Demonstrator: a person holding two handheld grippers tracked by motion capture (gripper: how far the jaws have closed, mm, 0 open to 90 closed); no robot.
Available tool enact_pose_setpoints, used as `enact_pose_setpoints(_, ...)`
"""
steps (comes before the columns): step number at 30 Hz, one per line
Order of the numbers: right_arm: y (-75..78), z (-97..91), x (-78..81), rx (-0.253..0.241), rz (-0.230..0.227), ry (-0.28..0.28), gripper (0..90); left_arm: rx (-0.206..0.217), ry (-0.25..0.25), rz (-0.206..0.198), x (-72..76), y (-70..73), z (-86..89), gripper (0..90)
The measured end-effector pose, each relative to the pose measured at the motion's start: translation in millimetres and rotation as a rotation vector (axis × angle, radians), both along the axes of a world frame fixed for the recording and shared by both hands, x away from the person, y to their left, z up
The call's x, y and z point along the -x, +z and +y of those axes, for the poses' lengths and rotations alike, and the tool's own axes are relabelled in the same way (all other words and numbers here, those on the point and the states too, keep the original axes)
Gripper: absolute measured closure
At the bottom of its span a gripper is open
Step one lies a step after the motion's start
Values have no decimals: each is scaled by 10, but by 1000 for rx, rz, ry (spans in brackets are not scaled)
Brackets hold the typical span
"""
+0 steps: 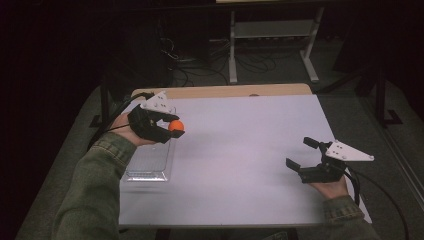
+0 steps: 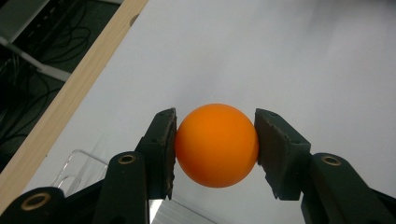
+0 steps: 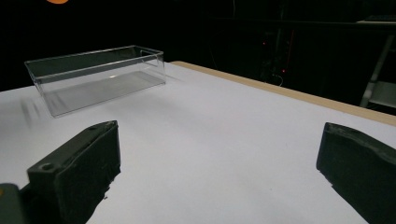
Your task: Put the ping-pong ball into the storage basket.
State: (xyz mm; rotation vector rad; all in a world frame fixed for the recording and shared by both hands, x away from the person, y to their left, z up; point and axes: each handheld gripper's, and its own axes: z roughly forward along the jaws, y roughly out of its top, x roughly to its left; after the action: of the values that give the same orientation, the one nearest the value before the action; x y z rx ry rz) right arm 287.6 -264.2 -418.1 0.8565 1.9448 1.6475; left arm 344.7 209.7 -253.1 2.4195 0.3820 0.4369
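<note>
Now one orange ball [image 2: 216,145] sits pinched between the left gripper [image 1: 170,125] jaws, held in the air over the one clear plastic tray [image 1: 148,165] on the white table [image 1: 250,145]. Right gripper [image 1: 301,154] hangs wide apart, holding nothing.

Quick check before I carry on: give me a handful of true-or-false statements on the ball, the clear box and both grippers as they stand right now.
1. The left gripper is clamped on the small orange ball. True.
2. The orange ball lies inside the clear rectangular plastic box. False: the jaws hold it in the air at the box's far end, as the high view shows.
3. The right gripper stands open with nothing between its jaws. True.
4. The clear plastic box holds several balls. False: it looks empty in the right gripper view.
5. The box sits on the right-hand side of the white tabletop. False: it sits at the left side, under the left gripper.
</note>
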Motion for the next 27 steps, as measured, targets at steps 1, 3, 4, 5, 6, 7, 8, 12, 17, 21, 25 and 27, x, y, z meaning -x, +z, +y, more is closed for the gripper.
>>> enact_pose_setpoints(1, 0, 1, 0, 0, 0, 0, 0, 2, 3, -1, 1, 4, 12, 505)
enact_pose_setpoints(3, 0, 1, 0, 1, 1, 0, 0, -2, 7, -1, 6, 13, 36, 505)
enact_pose_setpoints(4, 0, 1, 0, 1, 1, 0, 0, -1, 9, -2, 8, 16, 47, 505)
enact_pose_setpoints(5, 1, 0, 0, 0, -1, 0, 0, -4, 9, -3, 11, 19, 58, 505)
enact_pose_setpoints(6, 2, 0, 1, -1, -1, 0, 0, -9, 10, -2, 16, 20, 67, 505)
enact_pose_setpoints(7, 2, -1, 1, -2, -2, -1, 0, -11, 10, -2, 20, 20, 77, 505)
enact_pose_setpoints(8, 2, -1, 1, -2, -1, -1, 0, -11, 13, 1, 26, 20, 86, 505)
enact_pose_setpoints(12, 2, 3, 2, 1, -2, 1, 0, -19, 21, 3, 36, 22, 130, 505)
enact_pose_setpoints(17, 3, 2, 3, 1, -2, 1, 0, -31, 36, 15, 39, 21, 192, 505)
enact_pose_setpoints(21, 2, 2, 2, 3, 0, 1, 0, -43, 43, 25, 37, 7, 238, 505)
enact_pose_setpoints(25, 2, 1, 1, 2, -1, -1, 0, -49, 50, 38, 32, 2, 282, 505)
enact_pose_setpoints(27, 4, 0, 2, 0, -2, -1, 0, -48, 50, 44, 30, -4, 298, 505)
